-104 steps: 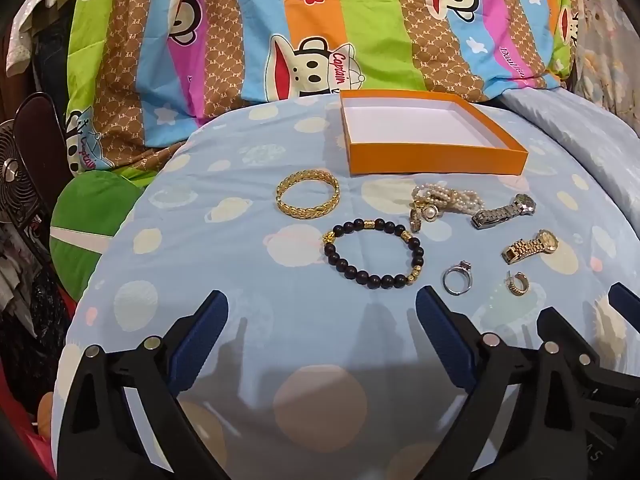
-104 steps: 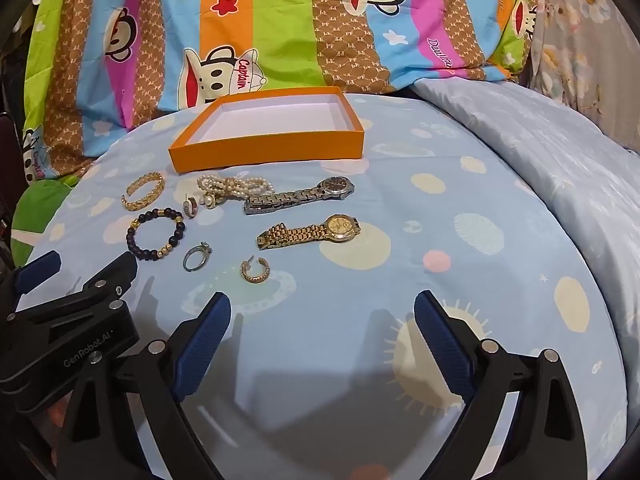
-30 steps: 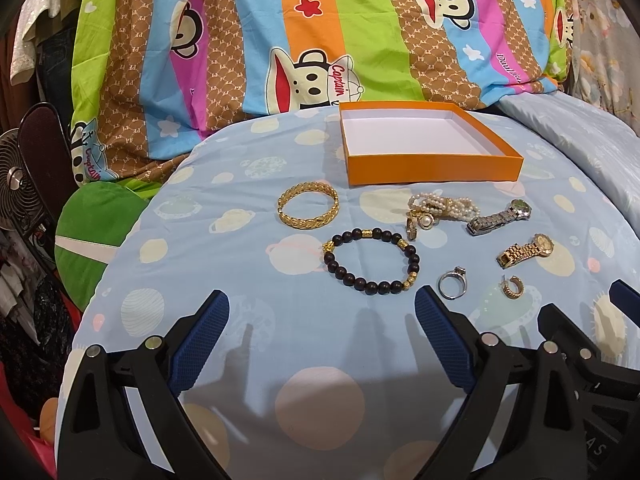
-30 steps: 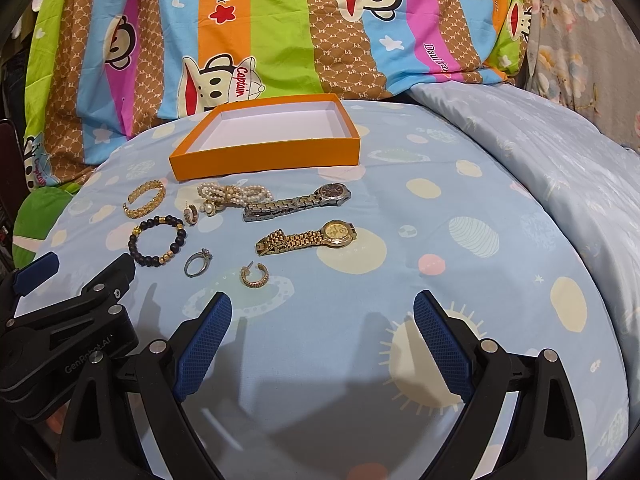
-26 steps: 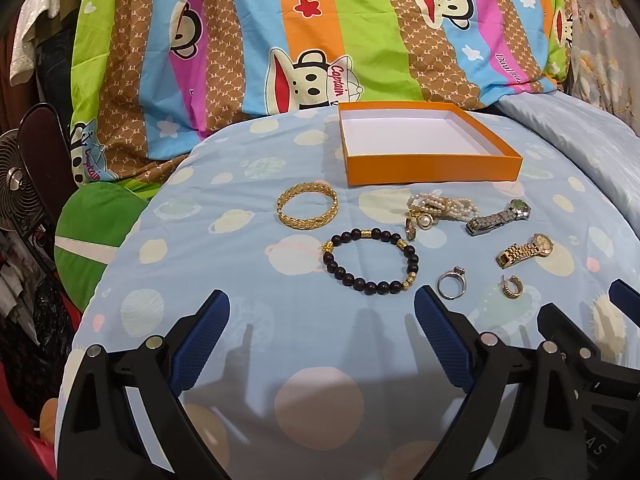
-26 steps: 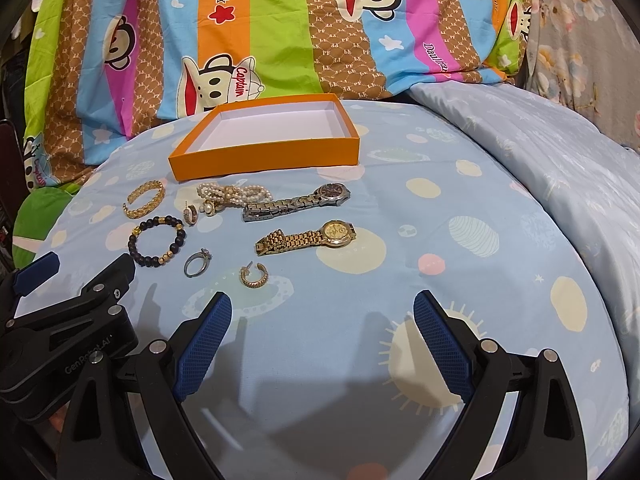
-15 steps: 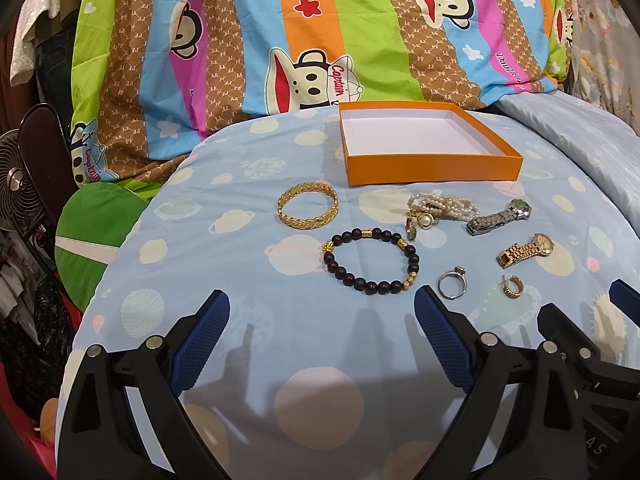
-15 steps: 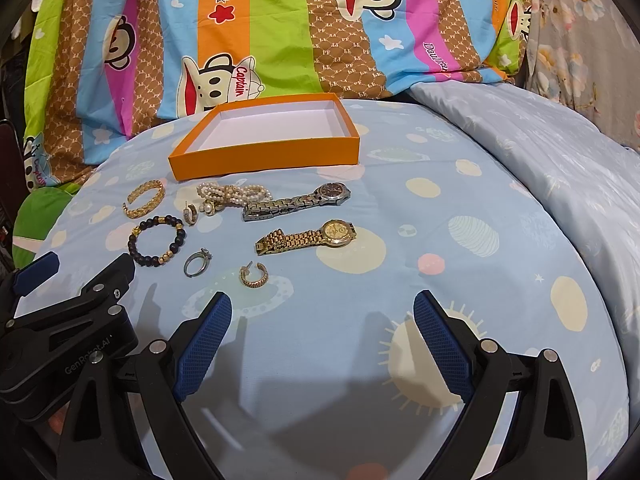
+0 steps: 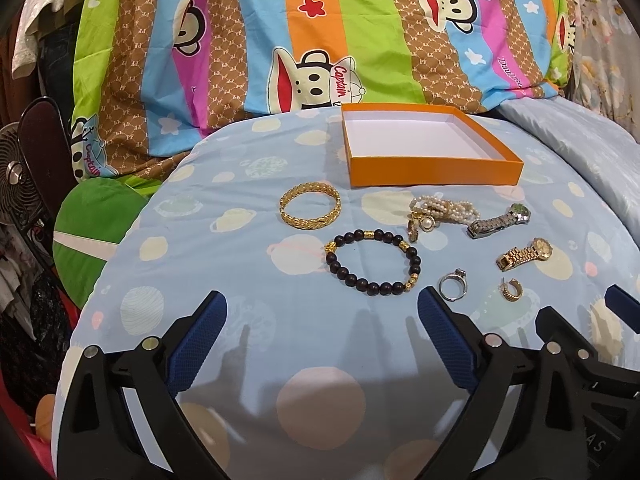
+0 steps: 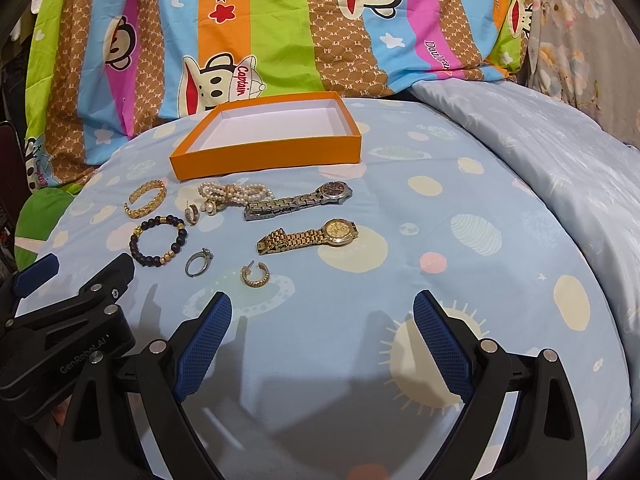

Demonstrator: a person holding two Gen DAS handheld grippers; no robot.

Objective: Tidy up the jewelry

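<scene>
Both claws gape wide, empty; only the left view shows a fan [image 9: 14,184] beside the bed.

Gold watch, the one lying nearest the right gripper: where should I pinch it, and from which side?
Probably take the gold watch by its band, midway between clasp end and dial, coming straight down with the right gripper, which is open. The watch lies flat and stretched left to right, so fingers closing across the narrow band should hold better than on the round dial. The hoop earring lies apart from it.
</scene>
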